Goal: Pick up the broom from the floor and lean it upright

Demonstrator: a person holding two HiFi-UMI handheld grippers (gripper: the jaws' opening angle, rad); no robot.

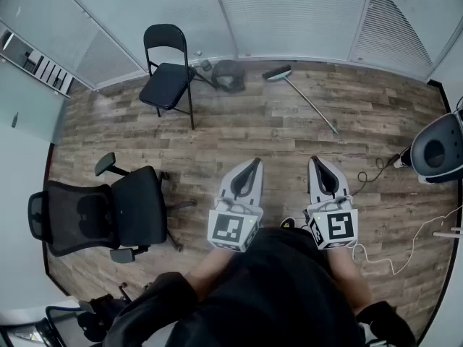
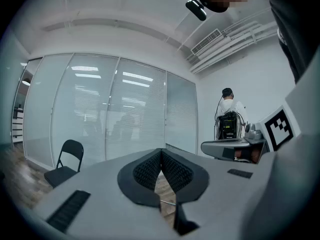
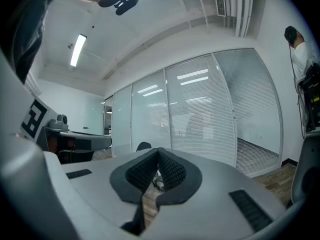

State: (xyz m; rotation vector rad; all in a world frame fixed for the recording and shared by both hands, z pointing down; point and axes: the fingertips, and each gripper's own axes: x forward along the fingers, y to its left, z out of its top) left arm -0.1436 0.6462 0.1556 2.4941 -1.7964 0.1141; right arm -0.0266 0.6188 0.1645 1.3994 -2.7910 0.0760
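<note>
The broom lies flat on the wood floor far ahead, its dark head by the glass wall and its thin handle running toward the near right. My left gripper and right gripper are held side by side close to my body, well short of the broom. Both are shut with nothing between their pads. In the left gripper view the left gripper points level at the glass wall; the right gripper does the same in the right gripper view. Neither gripper view shows the broom.
A black folding chair stands at the back left by the glass wall, with a dustpan-like object beside it. A black office chair sits near left. A round grey bin and loose cables are on the right.
</note>
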